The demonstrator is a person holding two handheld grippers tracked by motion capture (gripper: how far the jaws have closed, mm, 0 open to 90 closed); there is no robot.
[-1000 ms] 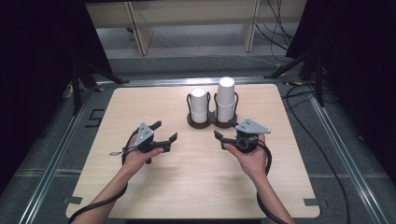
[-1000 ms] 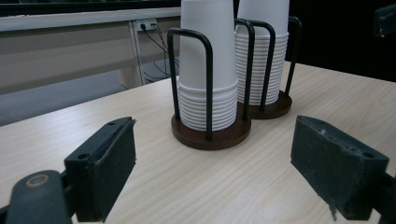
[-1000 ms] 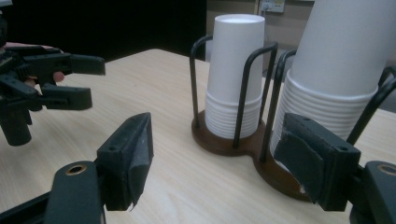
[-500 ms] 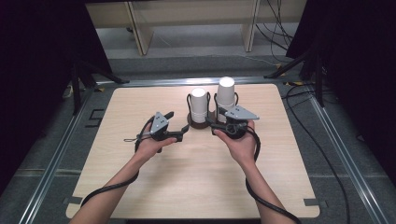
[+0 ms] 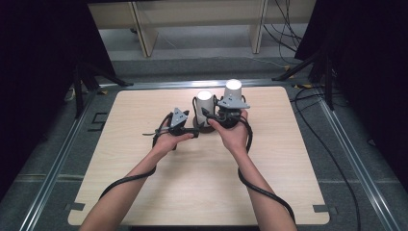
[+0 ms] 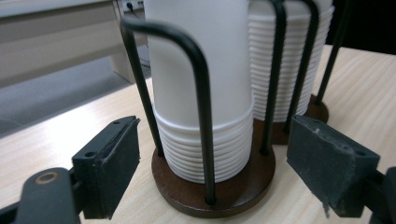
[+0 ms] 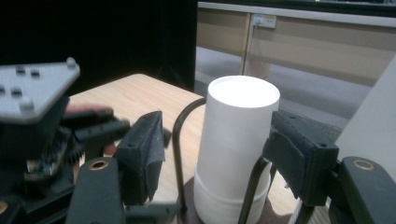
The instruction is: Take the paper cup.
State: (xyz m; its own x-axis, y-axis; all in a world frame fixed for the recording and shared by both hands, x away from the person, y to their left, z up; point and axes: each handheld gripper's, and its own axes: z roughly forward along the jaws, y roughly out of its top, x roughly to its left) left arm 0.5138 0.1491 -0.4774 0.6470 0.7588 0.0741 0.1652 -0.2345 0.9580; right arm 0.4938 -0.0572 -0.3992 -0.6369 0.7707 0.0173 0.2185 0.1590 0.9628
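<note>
The cup stack (image 6: 205, 93) stands upright, long axis vertical, in its wire holder (image 6: 201, 88).

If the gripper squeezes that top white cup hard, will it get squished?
Probably, yes. The top cup looks like thin paper, so a hard pinch from the right gripper, whose jaws stand open on either side of it, would likely dent it. It looks light and may lift easily. The wire holder should keep the stack from tipping.

Two cup stacks (image 5: 205, 102), apparently two holders (image 6: 212, 179).
</note>
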